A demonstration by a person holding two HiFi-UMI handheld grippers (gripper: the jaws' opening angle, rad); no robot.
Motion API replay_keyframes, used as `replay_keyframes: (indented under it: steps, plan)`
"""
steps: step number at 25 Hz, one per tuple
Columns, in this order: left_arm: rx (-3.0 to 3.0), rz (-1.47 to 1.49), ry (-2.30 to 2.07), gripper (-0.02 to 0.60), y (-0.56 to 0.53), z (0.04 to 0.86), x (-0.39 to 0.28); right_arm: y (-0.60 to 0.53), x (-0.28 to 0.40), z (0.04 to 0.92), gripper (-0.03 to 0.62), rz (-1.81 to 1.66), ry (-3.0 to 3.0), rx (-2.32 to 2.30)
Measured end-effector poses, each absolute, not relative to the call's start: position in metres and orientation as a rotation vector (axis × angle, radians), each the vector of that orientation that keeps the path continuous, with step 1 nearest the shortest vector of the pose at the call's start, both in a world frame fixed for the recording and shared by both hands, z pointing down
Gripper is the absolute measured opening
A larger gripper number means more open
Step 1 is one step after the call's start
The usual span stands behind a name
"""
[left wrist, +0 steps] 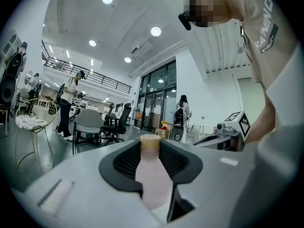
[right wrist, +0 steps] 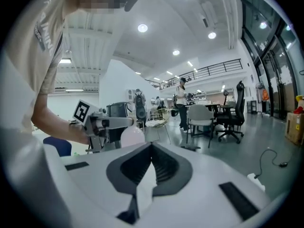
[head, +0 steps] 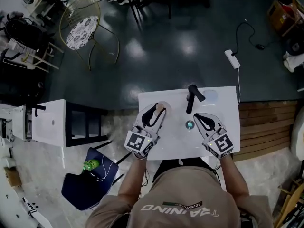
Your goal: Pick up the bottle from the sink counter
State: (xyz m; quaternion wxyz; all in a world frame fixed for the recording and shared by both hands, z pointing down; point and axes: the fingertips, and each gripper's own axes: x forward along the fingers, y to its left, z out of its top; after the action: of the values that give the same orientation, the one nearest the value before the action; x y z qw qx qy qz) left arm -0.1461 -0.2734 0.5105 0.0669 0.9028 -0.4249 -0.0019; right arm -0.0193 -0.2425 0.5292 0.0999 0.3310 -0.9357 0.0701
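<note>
From above I see a wide dark floor [head: 180, 42] on the far side and, close in front of the person, a white desk [head: 223, 103] with a sink set into it. A gold wire chair [head: 83, 27] stands far off to the left, and a blue chair [head: 88, 184] sits near left.

Both hand-held tools are over the desk. The left gripper [head: 159, 110] is at the desk's left side. In its own view, the left gripper [left wrist: 151, 146] has its black fingers [left wrist: 121, 167] pinching a pale pink bottle [left wrist: 153, 179] with a tan cap, held upright. From the head view the bottle [head: 161, 106] is at the desk's far left part, just left of the black faucet [head: 192, 98]. I cannot tell whether its base touches the desk.

The right gripper [head: 199, 115] hovers over the right side of the desk, near the small round drain [head: 190, 125]. In its own view, the right gripper [right wrist: 152, 148] has its fingers [right wrist: 130, 167] pressed together with nothing between them.
</note>
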Motion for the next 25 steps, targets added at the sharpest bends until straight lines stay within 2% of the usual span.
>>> replay_keyframes:
  steps: [13, 25]
  plan:
    - [2.785, -0.048, -1.373, 0.129, -0.257, 0.433, -0.135, -0.252, -0.014, 0.464, 0.007, 0.085, -2.838, 1.011]
    - [2.836, -0.047, -1.423, 0.129, -0.254, 0.399, -0.141, -0.27, -0.021, 0.437, 0.008, 0.165, -2.953, 1.014]
